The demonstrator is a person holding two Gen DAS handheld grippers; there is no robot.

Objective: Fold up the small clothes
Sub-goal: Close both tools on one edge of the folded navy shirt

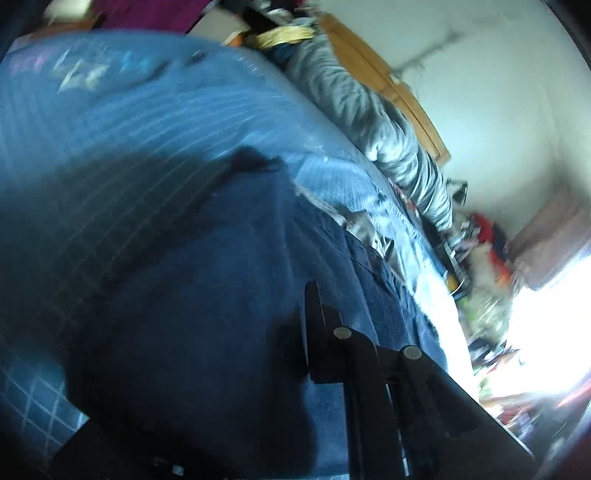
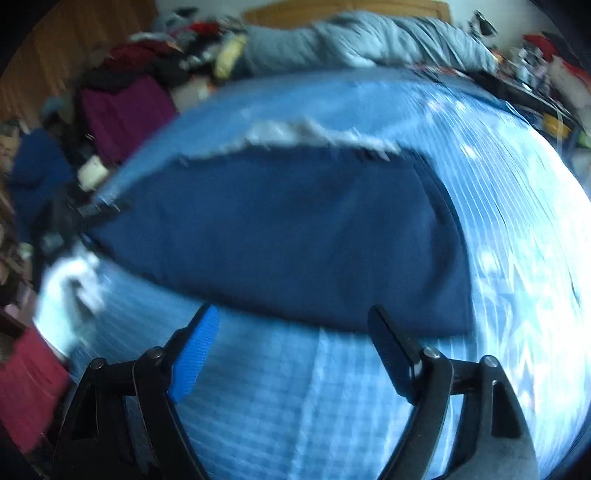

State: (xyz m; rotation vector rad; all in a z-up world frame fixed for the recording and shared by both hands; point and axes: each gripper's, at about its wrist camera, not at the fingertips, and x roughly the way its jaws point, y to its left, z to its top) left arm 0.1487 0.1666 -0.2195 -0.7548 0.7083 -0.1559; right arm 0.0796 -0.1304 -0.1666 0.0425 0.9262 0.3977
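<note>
A dark navy garment [image 2: 288, 236] lies spread flat on a light blue checked bed cover [image 2: 280, 398]. My right gripper [image 2: 291, 317] is open and empty, its blue-padded finger [image 2: 195, 354] and black finger [image 2: 391, 350] just short of the garment's near edge. In the left wrist view the same navy cloth [image 1: 207, 280] fills the lower middle and drapes over the left gripper [image 1: 310, 332]. Only one black finger [image 1: 314, 314] shows and the cloth hides the rest, so its state is unclear. Both views are motion-blurred.
A grey quilt [image 2: 354, 40] lies bunched along the wooden headboard [image 2: 347, 11]. A pile of maroon, red and dark clothes [image 2: 125, 99] sits at the bed's left side. Cluttered items [image 1: 476, 258] line the bedside near a bright window.
</note>
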